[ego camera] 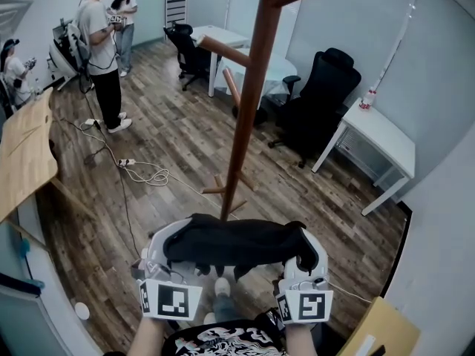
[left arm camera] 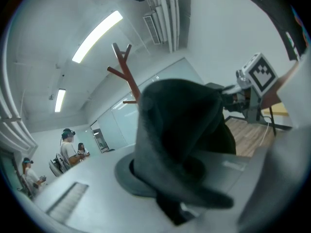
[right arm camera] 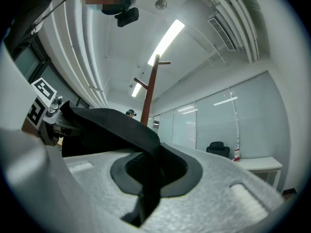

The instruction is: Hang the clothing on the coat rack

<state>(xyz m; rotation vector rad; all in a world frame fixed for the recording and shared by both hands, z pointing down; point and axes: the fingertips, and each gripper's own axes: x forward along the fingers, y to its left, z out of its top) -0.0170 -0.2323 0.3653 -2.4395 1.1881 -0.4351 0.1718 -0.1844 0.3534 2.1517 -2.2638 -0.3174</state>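
Clothing (ego camera: 234, 242) — black, bunched, sagging — stretched between left tool (ego camera: 166, 256) and right tool (ego camera: 307, 261), both clamped on it.

Background: three people (ego camera: 100, 47) back left, two black office chairs (ego camera: 326, 95), a bottle (ego camera: 365, 99) on the white bench (ego camera: 386, 139), cables (ego camera: 141, 170) on the wood floor (ego camera: 185, 136), wooden board (ego camera: 26, 150) left.

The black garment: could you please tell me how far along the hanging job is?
Done: the black garment is picked up, with the left gripper and the right gripper each shut on one end. In hand: it is held spread out in front of the coat rack. Left: getting it onto a peg; the pegs in view are bare.
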